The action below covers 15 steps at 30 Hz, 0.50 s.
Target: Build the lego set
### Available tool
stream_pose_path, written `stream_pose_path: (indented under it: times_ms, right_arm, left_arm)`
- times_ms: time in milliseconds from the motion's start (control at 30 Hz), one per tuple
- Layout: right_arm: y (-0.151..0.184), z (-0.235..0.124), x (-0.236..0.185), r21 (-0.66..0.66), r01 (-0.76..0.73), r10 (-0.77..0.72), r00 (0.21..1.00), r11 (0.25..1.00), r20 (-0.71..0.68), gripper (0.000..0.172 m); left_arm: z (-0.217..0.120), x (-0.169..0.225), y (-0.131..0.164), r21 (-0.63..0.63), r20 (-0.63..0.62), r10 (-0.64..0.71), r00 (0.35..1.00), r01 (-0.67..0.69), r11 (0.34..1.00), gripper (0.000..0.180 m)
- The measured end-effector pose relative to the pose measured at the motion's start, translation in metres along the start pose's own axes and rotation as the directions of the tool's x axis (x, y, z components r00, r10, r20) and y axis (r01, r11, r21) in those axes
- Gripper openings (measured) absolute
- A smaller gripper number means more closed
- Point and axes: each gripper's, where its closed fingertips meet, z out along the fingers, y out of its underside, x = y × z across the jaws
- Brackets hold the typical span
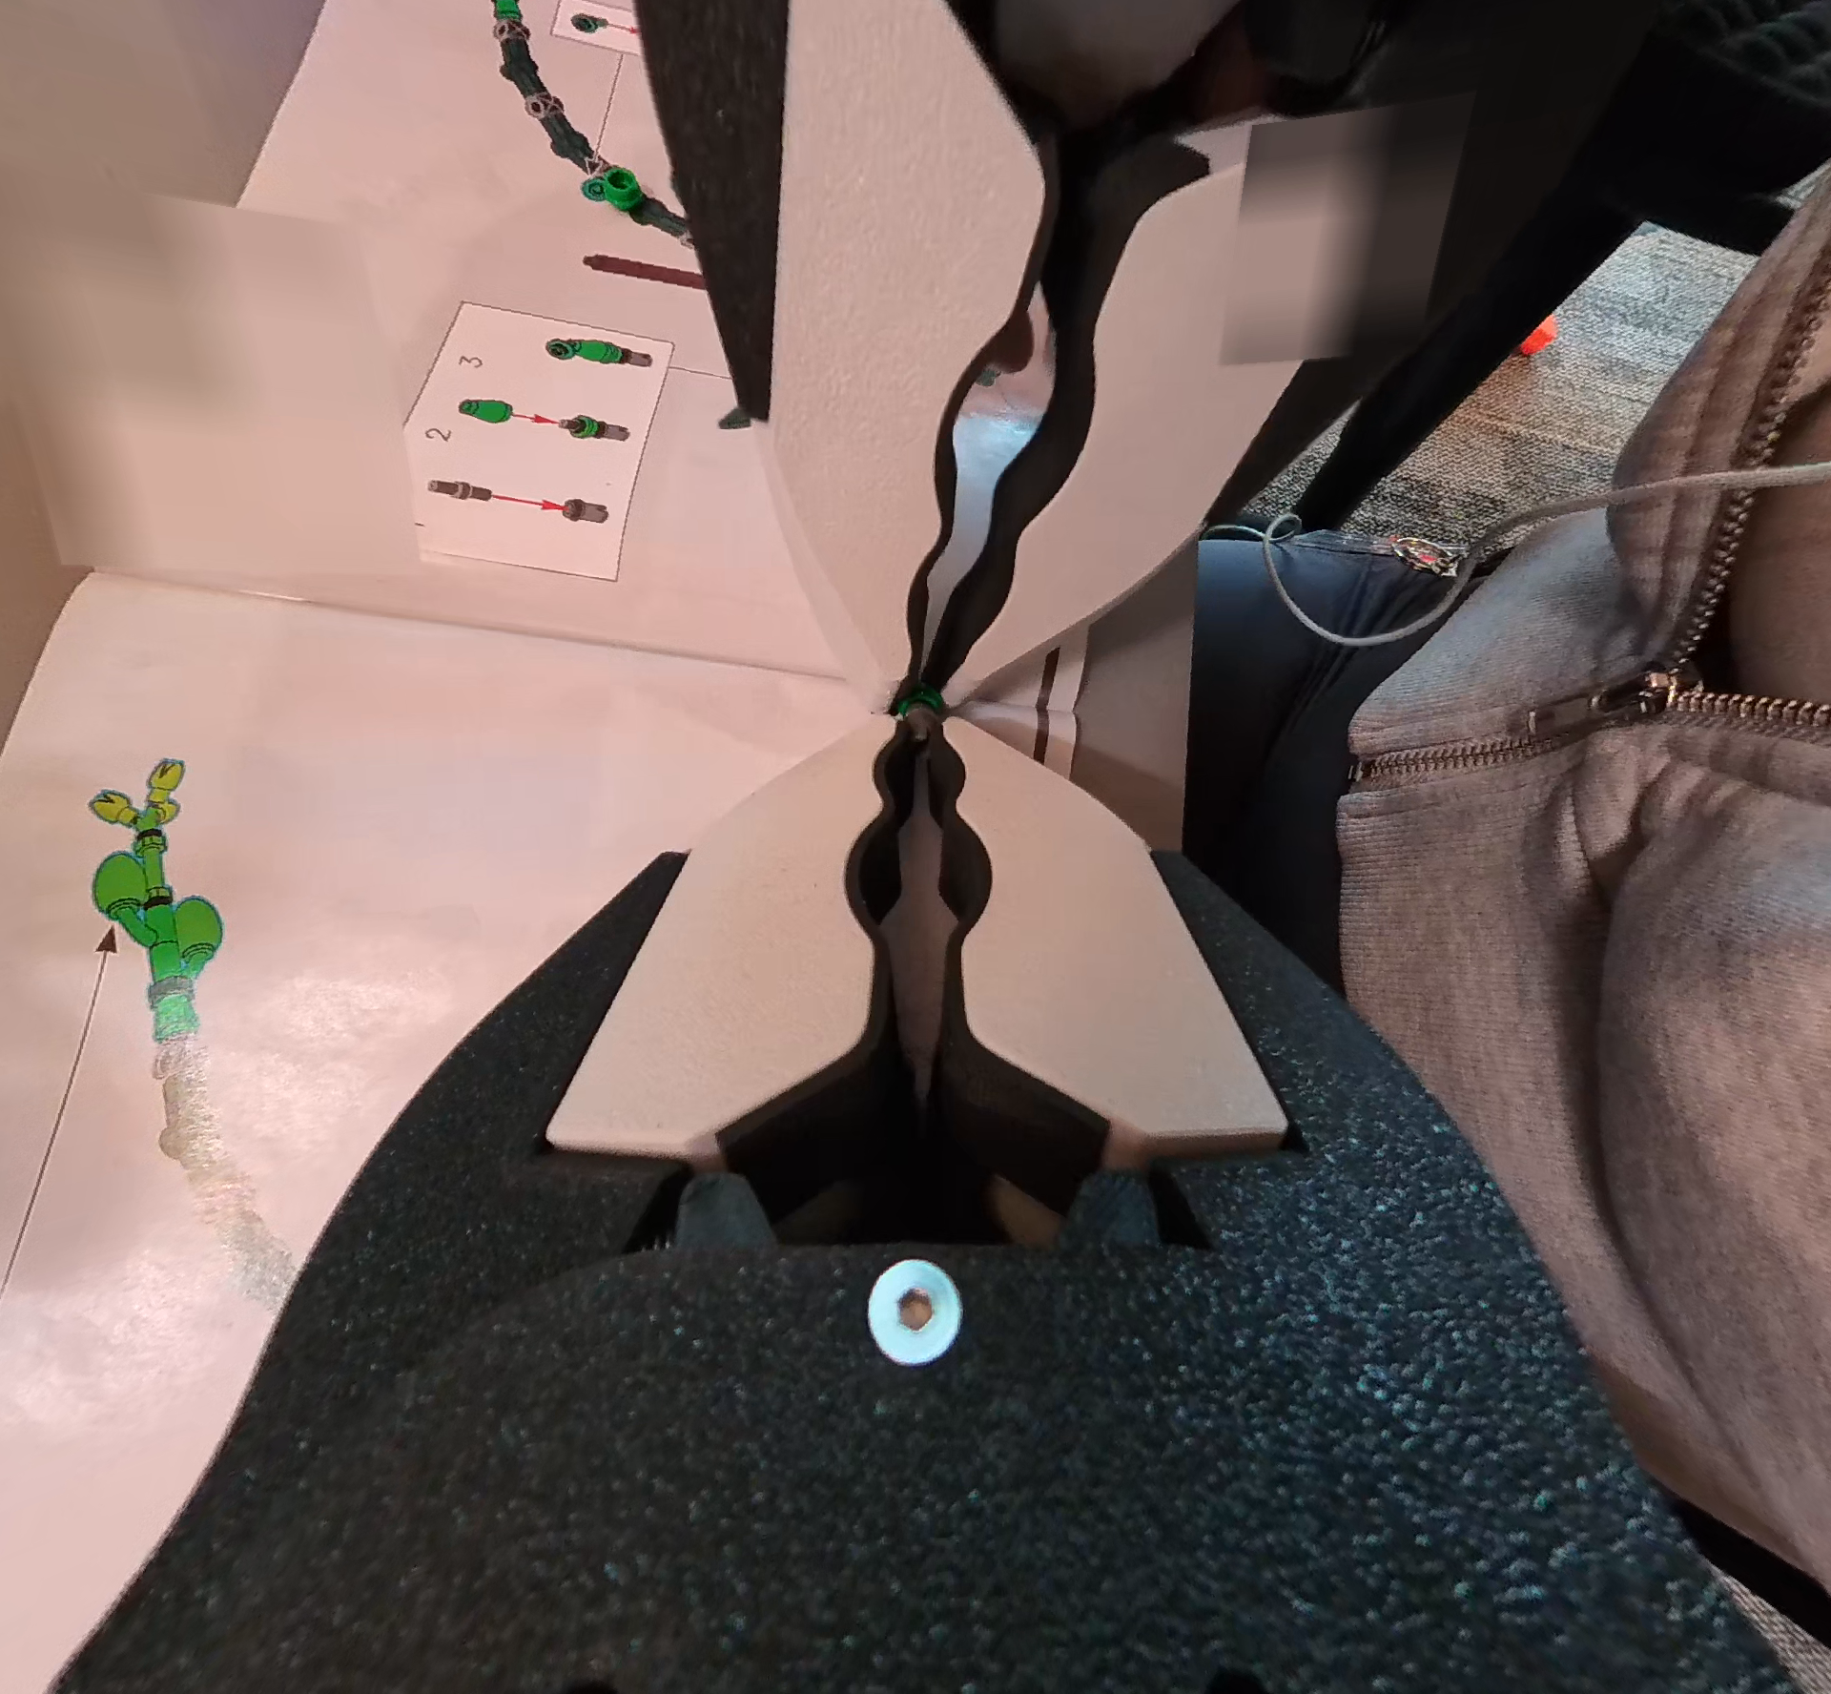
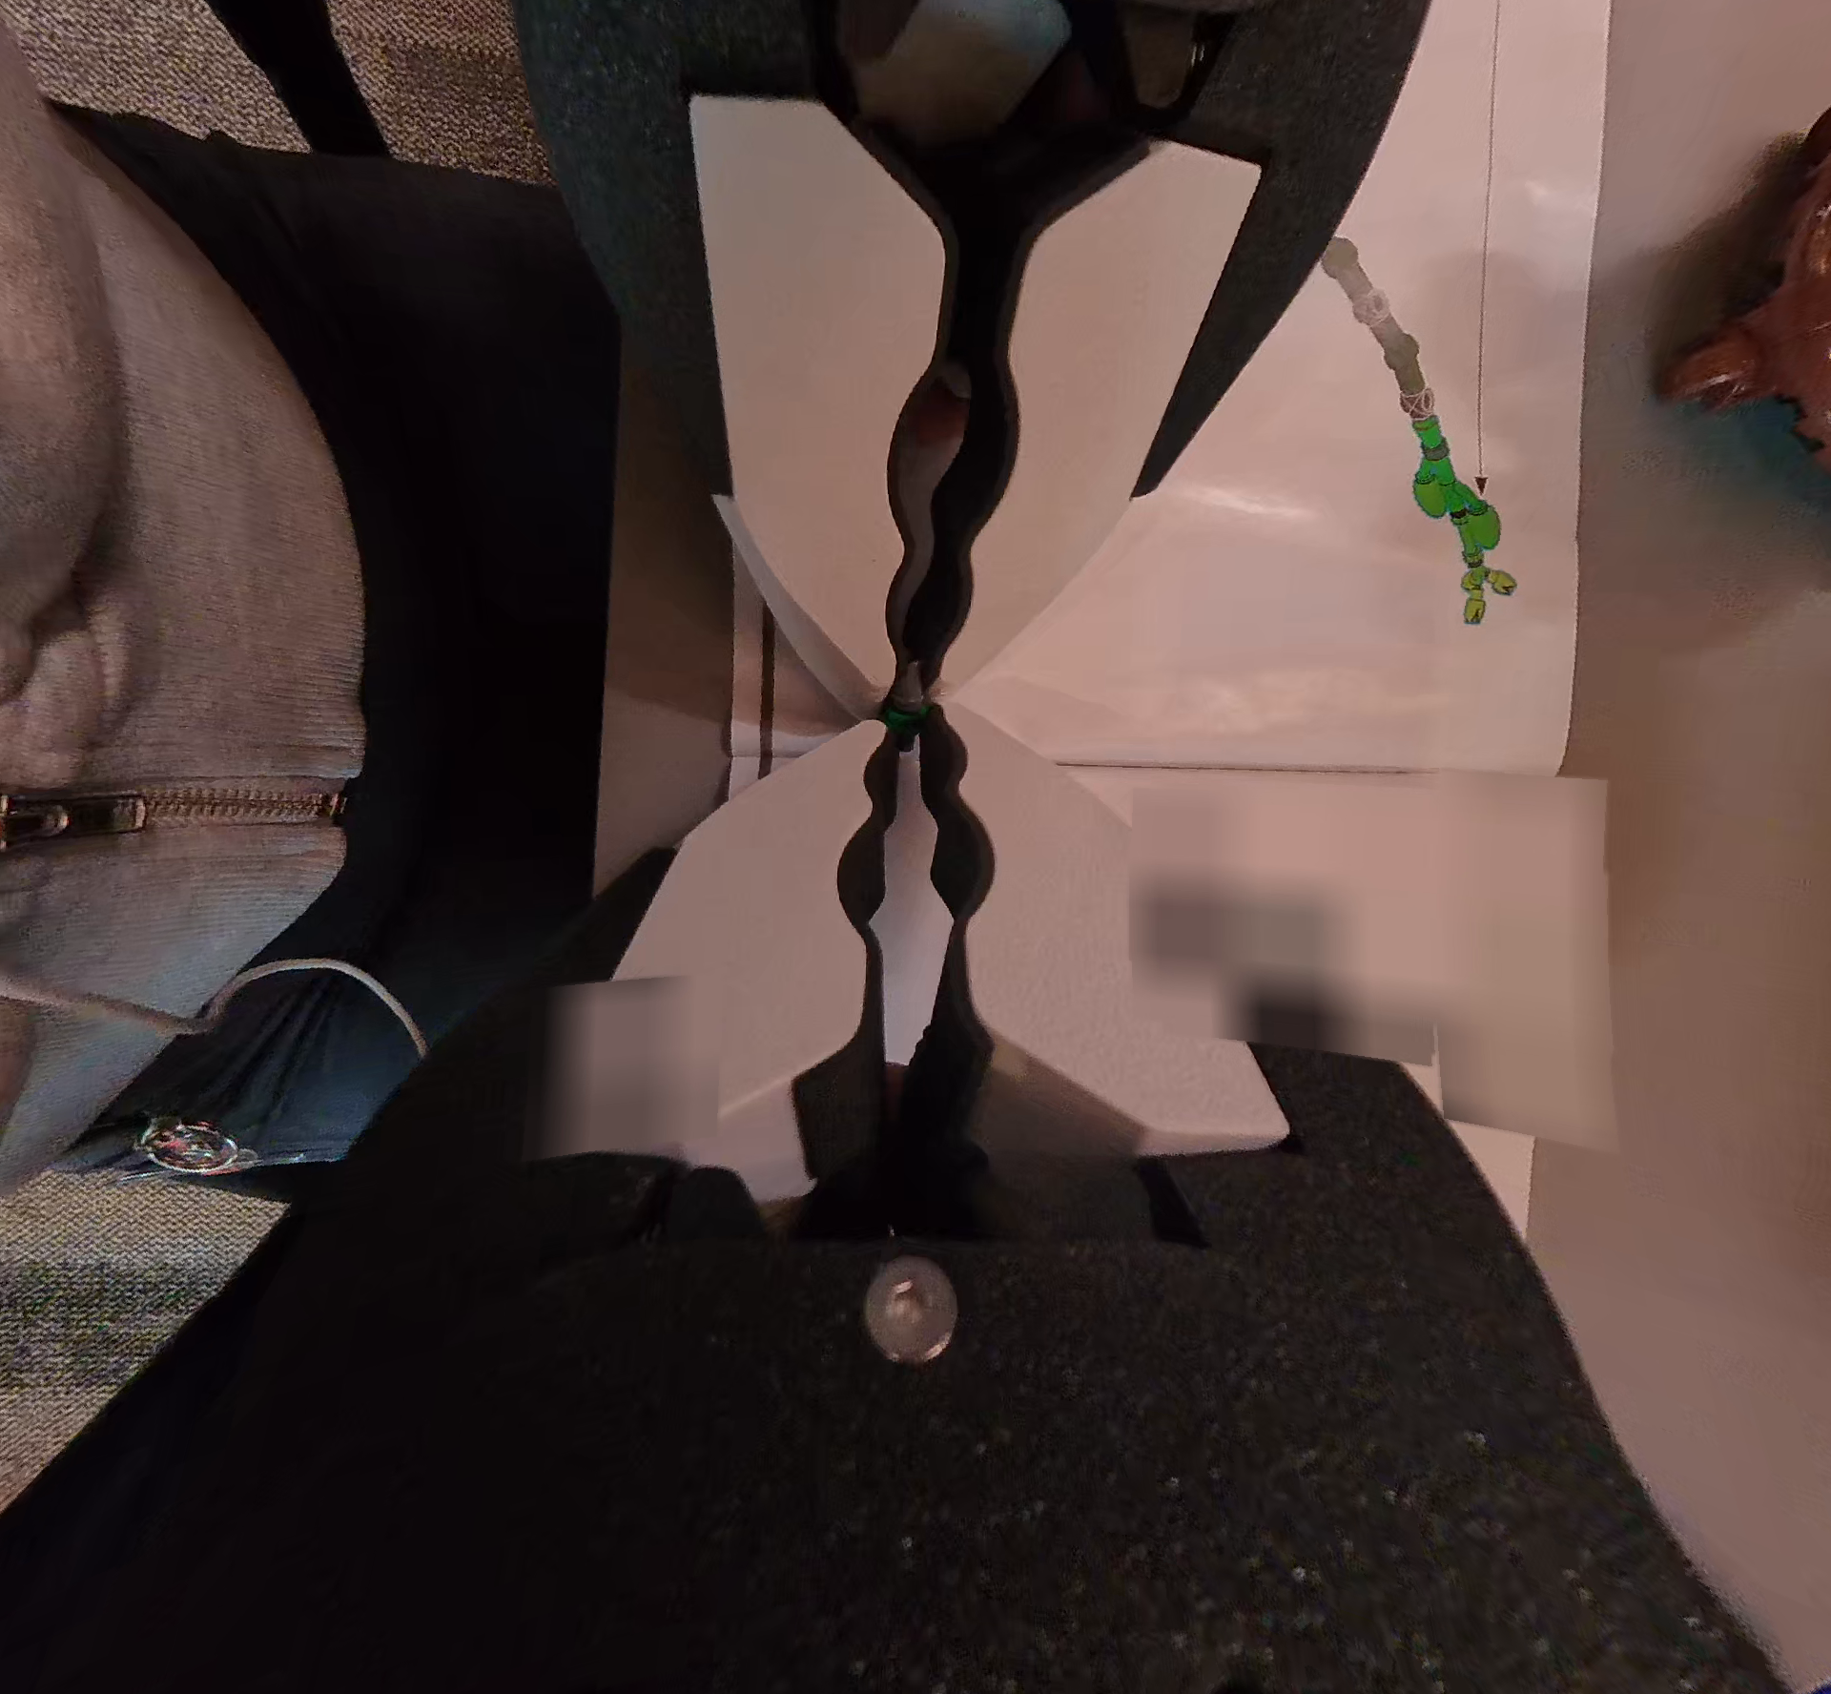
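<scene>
Green-collared grey pin (image 1: 919, 708) pinched tip-to-tip; left gripper (image 1: 916, 735) clamps grey end, right gripper (image 2: 904, 735) green.

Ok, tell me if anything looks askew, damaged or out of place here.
Nothing stands out. The left gripper and right gripper meet tip to tip over the open instruction booklet, with a tiny green and grey piece pinched between their fingers. The booklet lies flat, and no damage or spill shows.
</scene>
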Motion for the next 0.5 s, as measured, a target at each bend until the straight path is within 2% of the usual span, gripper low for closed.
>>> stream_pose_path:
  times_ms: [200, 333, 500]
  right_arm:
    - [0.001, -0.001, 0.001, 0.017, -0.032, 0.032, 0.999, 0.999, 0.003, 0.003]
    - [-0.003, -0.013, 0.011, 0.083, -0.072, 0.074, 0.997, 0.994, -0.017, 0.002]
    - [0.003, -0.017, 0.019, 0.029, 0.026, -0.022, 0.993, 0.999, -0.114, 0.002]
  left_arm:
    - [-0.001, 0.0, 0.0, 0.015, -0.009, -0.002, 1.0, 0.003, 1.0, 0.002]
    - [-0.01, -0.002, -0.015, 0.132, -0.035, -0.057, 0.998, 0.061, 0.989, 0.005]
    - [-0.011, -0.007, -0.018, 0.139, 0.008, -0.061, 0.998, 0.06, 0.989, 0.016]
